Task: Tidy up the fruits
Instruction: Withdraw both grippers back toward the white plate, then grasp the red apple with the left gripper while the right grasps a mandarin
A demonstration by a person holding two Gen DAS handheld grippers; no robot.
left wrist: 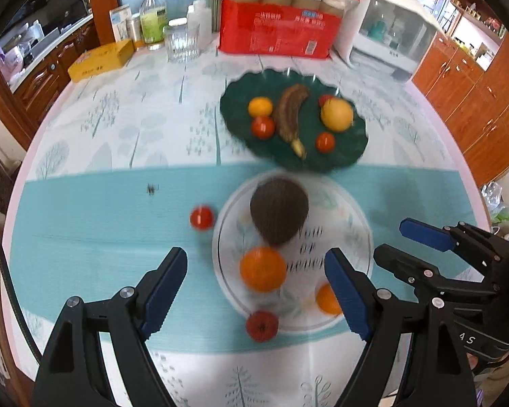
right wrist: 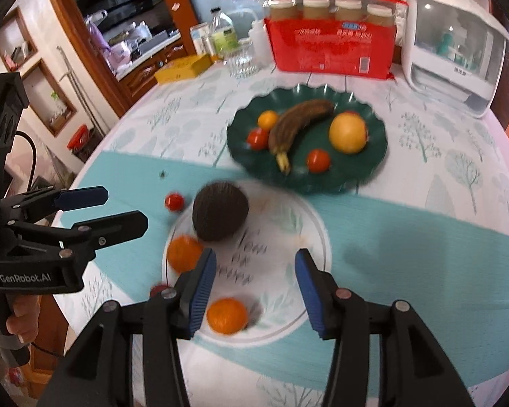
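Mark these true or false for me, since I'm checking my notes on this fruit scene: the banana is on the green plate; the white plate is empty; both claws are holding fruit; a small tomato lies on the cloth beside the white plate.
1. The banana lies on the green plate. True.
2. The white plate is empty. False: it holds a dark round fruit and two oranges.
3. Both claws hold fruit. False: the left claw and right claw are open, gripping nothing.
4. A small tomato lies on the cloth beside the white plate. True.
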